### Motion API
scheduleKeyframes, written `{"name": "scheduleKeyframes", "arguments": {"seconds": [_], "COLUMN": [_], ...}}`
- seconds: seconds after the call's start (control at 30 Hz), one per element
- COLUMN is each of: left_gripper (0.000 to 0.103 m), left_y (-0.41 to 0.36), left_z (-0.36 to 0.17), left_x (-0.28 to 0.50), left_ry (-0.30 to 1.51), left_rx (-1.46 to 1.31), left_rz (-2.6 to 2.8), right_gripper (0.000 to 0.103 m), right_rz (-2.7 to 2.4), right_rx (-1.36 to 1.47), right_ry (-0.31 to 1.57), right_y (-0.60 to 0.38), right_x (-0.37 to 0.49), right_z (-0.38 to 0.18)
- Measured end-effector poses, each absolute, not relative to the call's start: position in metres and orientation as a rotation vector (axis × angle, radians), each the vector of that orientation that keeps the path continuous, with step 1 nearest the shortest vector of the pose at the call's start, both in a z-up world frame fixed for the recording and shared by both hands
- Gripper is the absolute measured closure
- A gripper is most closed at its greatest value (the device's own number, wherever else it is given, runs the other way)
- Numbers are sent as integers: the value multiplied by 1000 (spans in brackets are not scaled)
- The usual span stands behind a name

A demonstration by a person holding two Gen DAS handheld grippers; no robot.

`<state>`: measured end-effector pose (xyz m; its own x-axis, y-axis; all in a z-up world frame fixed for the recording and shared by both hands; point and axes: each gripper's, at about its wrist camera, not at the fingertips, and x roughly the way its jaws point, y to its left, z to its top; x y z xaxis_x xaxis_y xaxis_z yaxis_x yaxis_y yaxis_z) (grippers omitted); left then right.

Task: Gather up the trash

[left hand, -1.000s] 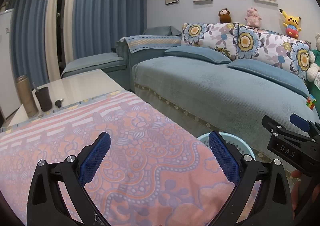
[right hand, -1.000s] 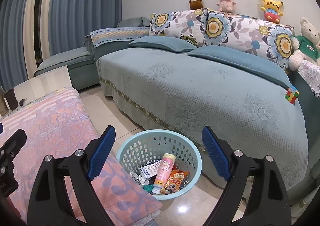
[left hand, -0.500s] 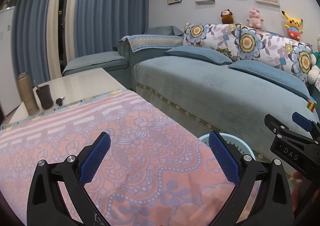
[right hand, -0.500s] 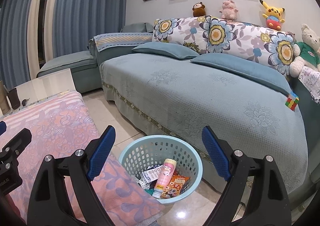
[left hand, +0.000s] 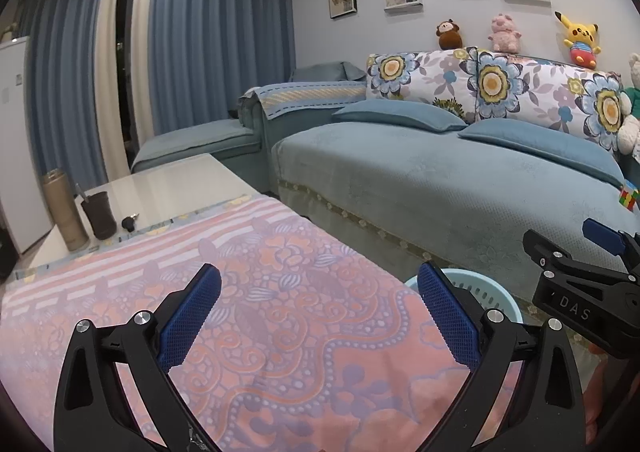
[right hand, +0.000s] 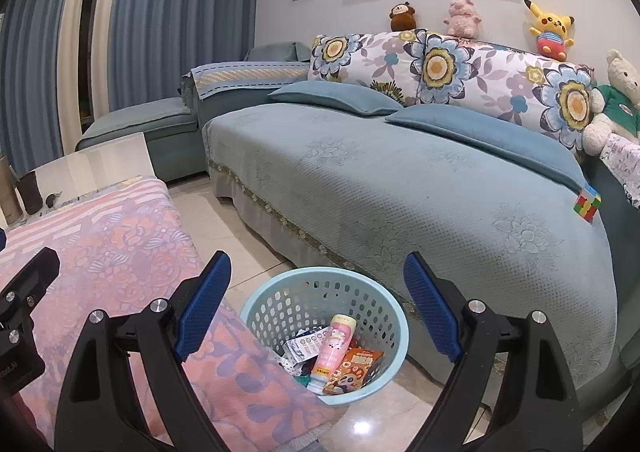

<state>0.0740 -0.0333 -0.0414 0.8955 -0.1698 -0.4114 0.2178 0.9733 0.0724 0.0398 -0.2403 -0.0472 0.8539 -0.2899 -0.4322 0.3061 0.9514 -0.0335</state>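
Note:
A light blue perforated basket (right hand: 256, 302) stands on the floor between the table and the sofa; its rim also shows in the left wrist view (left hand: 496, 292). It holds a pink bottle (right hand: 332, 348), an orange snack packet (right hand: 354, 370) and crumpled wrappers (right hand: 300, 344). My right gripper (right hand: 316, 304) is open and empty, above and in front of the basket. My left gripper (left hand: 318, 312) is open and empty above the pink patterned tablecloth (left hand: 260, 292). The right gripper shows at the right edge of the left wrist view (left hand: 580, 284).
A tan flask (left hand: 64, 208), a dark cup (left hand: 100, 214) and keys (left hand: 130, 222) stand at the table's far left corner. A blue sofa (right hand: 420, 192) with cushions and plush toys runs behind the basket. A colour cube (right hand: 587, 204) lies on the sofa.
Both grippers have risen and drawn back a little, both views shifting slightly. Both stay open and empty. The basket's contents are unchanged.

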Motion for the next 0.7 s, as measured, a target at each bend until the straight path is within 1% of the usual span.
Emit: {"name": "scheduleKeyframes", "arguments": {"seconds": [0.7], "left_gripper": [8], "left_y": [-35], "left_z": [-41], "left_x": [72], "left_ry": [406], "left_rx": [134], "left_rz": [-195], "right_gripper": [19], "right_rz": [-317], "right_rx": [43], "right_ry": [458], "right_y": [-245], "right_x": [41], "right_z": [-48]}}
